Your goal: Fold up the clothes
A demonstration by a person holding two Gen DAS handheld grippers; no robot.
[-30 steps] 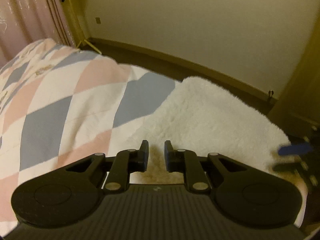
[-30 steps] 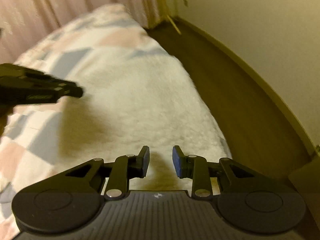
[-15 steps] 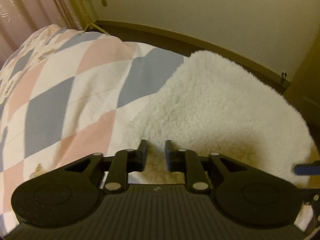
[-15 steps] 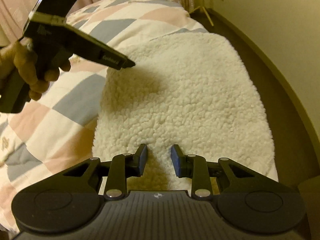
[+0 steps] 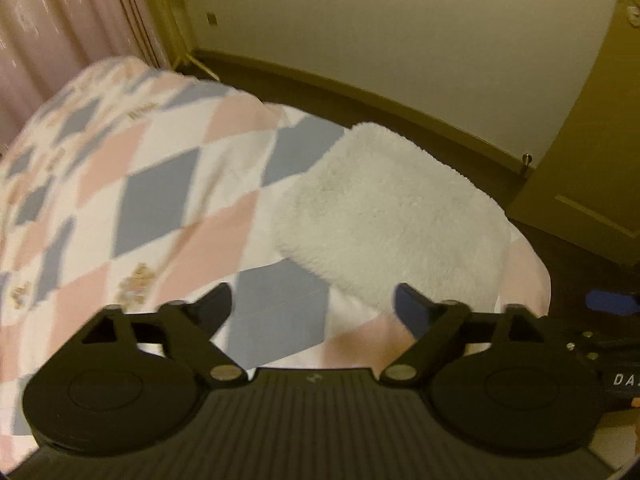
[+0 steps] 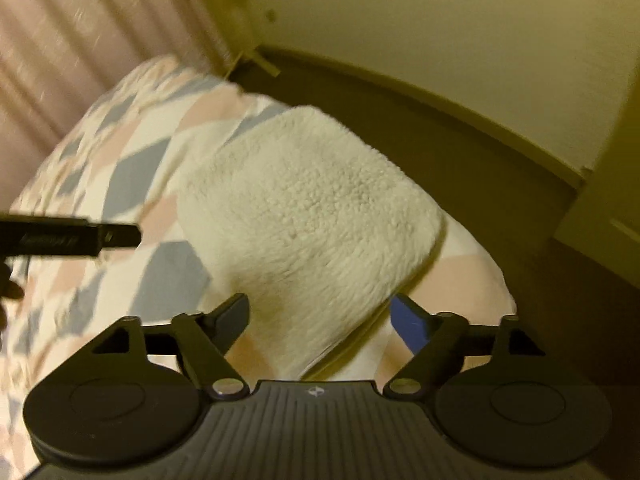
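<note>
Right wrist: fleece garment (image 6: 308,204) (seemingly folded), tongs (image 6: 320,316) spread.

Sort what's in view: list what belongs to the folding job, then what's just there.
For the job:
white fleece garment, folded on the bed
left gripper, open
right gripper, open

Just there:
checked quilt
pink curtain
dark floor
wall

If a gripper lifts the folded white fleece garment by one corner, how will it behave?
The folded white fleece garment will probably go floppy and unfold, since its near corner already sags over the edge of the checked quilt. Its thick pile suggests good grip, little slipping. It looks light for its bulk.
</note>
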